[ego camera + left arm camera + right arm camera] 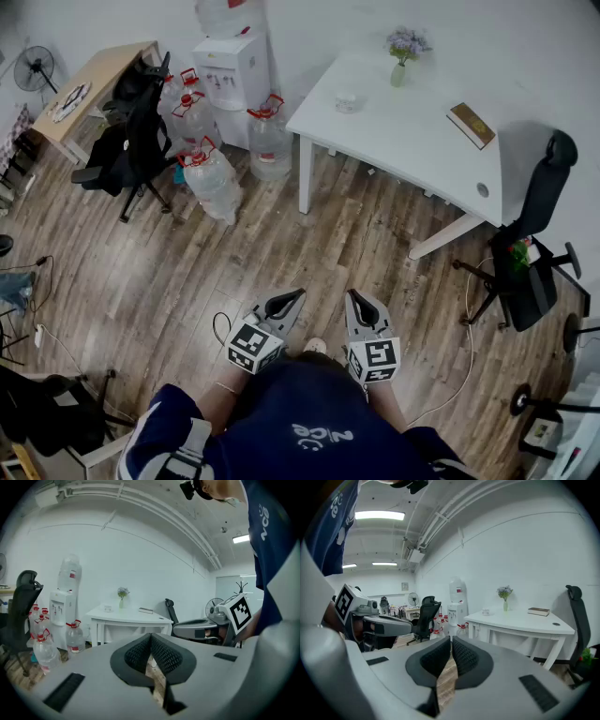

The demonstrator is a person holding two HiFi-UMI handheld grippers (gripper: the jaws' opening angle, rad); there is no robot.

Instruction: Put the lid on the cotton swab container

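Container (349, 101), small and clear as far as we can tell, sits on the white tabletop (412, 141) near the vase (398, 73). We cannot make out its lid from here. We stand well apart from it, with the left claw (299, 293) and the right claw (352, 294) each closed on nothing, side by side above the floor (187, 281). We should walk close, find the lid, and only then part one claw's jaws.
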